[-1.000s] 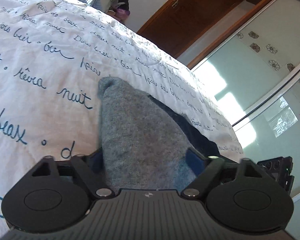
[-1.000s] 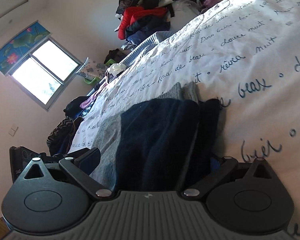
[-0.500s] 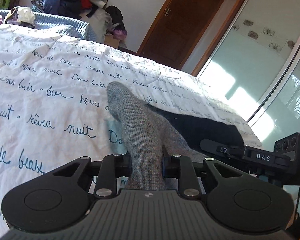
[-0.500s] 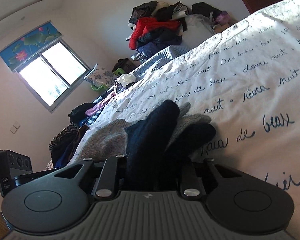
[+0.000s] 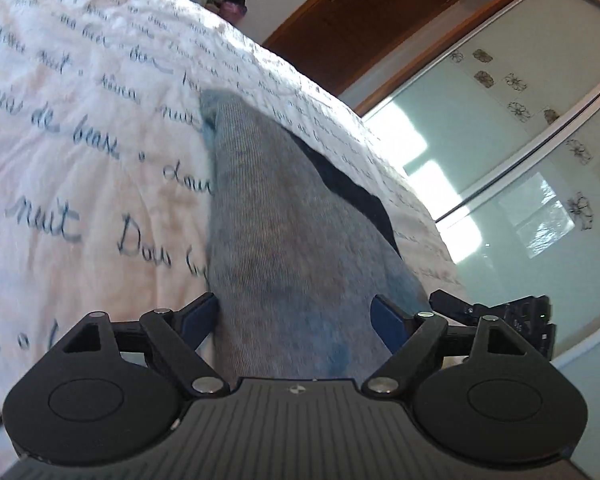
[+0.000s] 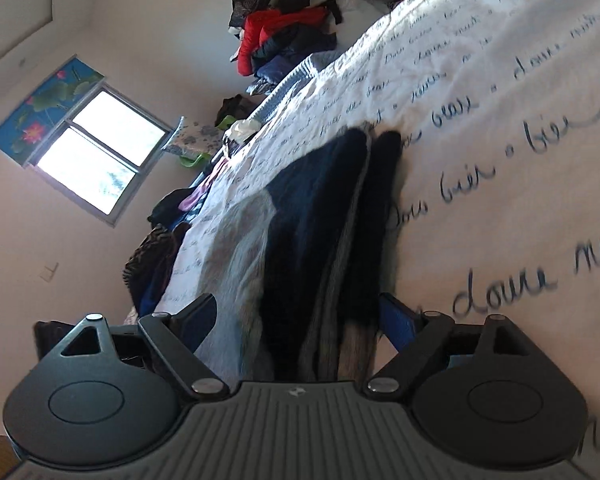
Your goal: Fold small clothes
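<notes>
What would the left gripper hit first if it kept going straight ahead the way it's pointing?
The grey sock. It already lies between the open fingers of the left gripper and stretches ahead along the bed cover, so it would probably slide along that; depth is unclear.

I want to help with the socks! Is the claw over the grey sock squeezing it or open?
Open. The left gripper has its blue fingers spread wide on either side of the grey sock, which lies on the bedspread.
</notes>
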`<state>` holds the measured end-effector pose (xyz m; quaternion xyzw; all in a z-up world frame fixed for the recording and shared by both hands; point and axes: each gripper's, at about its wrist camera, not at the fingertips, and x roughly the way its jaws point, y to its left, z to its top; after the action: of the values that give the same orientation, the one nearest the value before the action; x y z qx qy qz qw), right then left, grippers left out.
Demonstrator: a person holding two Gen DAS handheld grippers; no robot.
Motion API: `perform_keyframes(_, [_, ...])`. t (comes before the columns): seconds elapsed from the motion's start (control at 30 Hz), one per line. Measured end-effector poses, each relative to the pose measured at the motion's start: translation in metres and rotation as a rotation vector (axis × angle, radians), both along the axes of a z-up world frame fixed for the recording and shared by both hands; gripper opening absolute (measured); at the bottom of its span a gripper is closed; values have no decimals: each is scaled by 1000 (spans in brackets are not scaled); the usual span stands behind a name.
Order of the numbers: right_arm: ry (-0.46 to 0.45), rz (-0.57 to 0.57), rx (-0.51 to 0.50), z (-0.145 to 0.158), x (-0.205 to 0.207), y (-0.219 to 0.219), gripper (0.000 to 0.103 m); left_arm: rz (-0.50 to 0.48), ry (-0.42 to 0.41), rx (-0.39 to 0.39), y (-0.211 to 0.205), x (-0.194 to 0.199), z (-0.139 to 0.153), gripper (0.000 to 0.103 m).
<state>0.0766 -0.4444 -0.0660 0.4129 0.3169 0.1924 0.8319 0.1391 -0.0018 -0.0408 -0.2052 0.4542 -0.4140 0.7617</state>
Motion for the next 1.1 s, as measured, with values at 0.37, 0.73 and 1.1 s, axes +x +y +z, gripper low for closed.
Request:
perform_keyframes(0.37, [36,5,-27,0,5,39,17,40,-75,65,-9,-14,1,14])
perform_keyframes(0.73, [96,21,-232,12,-12,74,25,20,-170,259,3,-34,15,21])
perform_keyframes(1.1, [-27,-68,-579,49,-77,124,82,183,-360,371,16,-88,44,84])
